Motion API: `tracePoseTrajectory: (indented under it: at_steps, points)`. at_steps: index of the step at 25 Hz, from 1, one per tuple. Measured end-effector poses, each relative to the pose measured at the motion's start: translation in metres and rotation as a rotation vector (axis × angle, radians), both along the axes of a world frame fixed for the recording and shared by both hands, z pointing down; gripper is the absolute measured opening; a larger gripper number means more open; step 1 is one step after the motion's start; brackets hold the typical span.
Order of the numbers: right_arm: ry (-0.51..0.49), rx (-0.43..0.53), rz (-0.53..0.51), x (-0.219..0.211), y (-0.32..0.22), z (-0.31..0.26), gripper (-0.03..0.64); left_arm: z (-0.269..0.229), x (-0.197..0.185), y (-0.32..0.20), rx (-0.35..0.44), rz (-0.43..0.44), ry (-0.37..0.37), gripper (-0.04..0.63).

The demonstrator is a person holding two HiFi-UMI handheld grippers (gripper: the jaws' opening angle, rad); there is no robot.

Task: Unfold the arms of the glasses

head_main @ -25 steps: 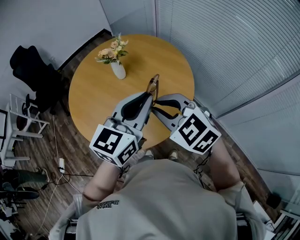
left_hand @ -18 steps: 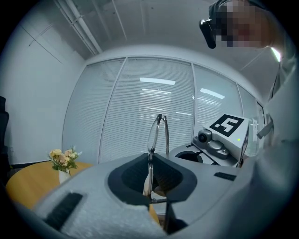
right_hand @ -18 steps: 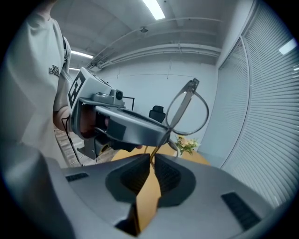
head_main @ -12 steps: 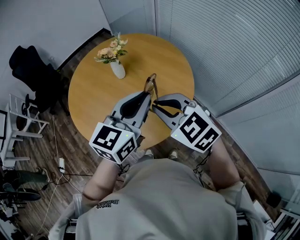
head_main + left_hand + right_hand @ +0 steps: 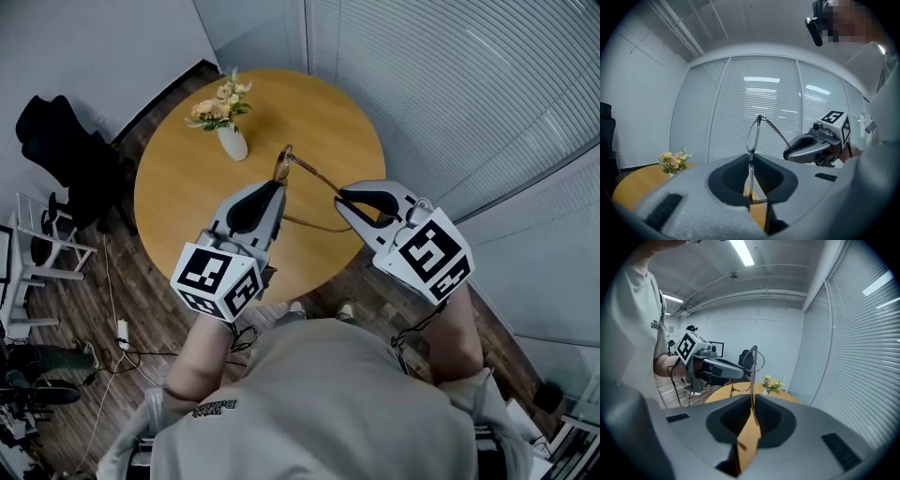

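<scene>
Over the near edge of the round table (image 5: pixel 178 192), the left gripper (image 5: pixel 275 191) has its jaws narrowed onto the front frame of the glasses (image 5: pixel 284 165), probably to brace them while a hinge swings. The lenses stand on edge. 1 arm (image 5: pixel 314 176) stretches rightward from them, its tip pinched in the right gripper (image 5: pixel 343 198), likely for leverage.

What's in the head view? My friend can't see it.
Two grippers hold glasses over a round wooden table: the left gripper pinches the frame, the right gripper an arm swung outward. A vase of flowers stands on the table.
</scene>
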State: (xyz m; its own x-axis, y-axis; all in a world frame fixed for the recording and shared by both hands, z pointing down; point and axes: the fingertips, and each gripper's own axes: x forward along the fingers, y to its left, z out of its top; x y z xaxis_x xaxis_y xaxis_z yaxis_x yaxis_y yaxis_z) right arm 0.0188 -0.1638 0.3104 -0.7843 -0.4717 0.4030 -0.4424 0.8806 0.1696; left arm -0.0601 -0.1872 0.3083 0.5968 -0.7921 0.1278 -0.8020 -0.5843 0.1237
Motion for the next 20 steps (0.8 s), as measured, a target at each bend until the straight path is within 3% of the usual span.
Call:
tracePoseTrajectory:
  at_steps: [14,20]
  points:
    - [0.01,0.077,0.057,0.037,-0.004,-0.025,0.043,0.029,0.009,0.002,-0.024,0.031,-0.098,0.041]
    - [-0.017,0.068,0.078,0.037,-0.007,-0.024,0.044,0.028,0.006,0.001,-0.025,0.014,-0.087,0.041]
